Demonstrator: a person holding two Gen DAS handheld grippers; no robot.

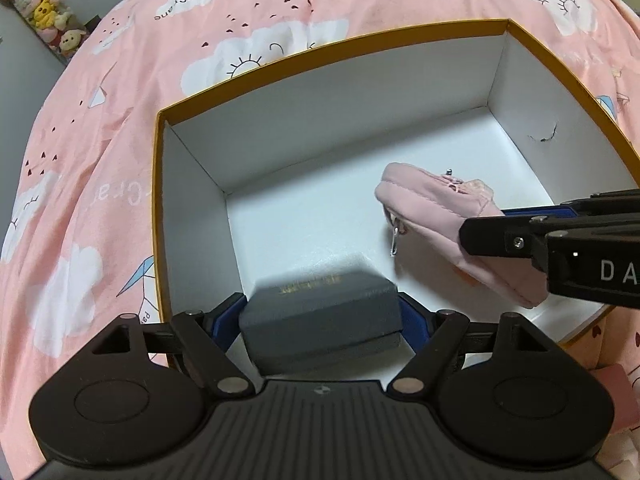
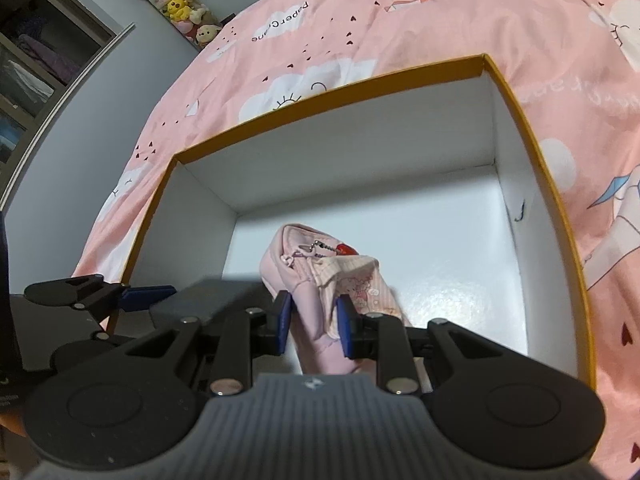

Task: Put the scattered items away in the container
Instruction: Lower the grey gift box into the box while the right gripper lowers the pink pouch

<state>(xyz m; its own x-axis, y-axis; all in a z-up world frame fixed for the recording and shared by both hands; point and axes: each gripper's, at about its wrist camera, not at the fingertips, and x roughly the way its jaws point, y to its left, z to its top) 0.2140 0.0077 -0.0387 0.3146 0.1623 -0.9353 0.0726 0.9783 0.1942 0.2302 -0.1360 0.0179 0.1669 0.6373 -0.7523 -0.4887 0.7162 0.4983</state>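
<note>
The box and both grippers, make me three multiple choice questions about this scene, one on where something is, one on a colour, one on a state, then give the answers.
1. Where is the pink pouch?
A. on the bedspread outside the box
B. over the inside of the box
C. under the dark case

2. What colour is the rim of the box?
A. green
B. orange-yellow
C. black

3. What is the left gripper doing?
A. clamped on the dark case
B. open with nothing between its fingers
C. holding the pouch

Answers: 1 B, the right gripper holds the pouch above the white floor of the box. 2 B, the top edge is orange-yellow around white walls. 3 A, its blue pads press both sides of the case.
</note>
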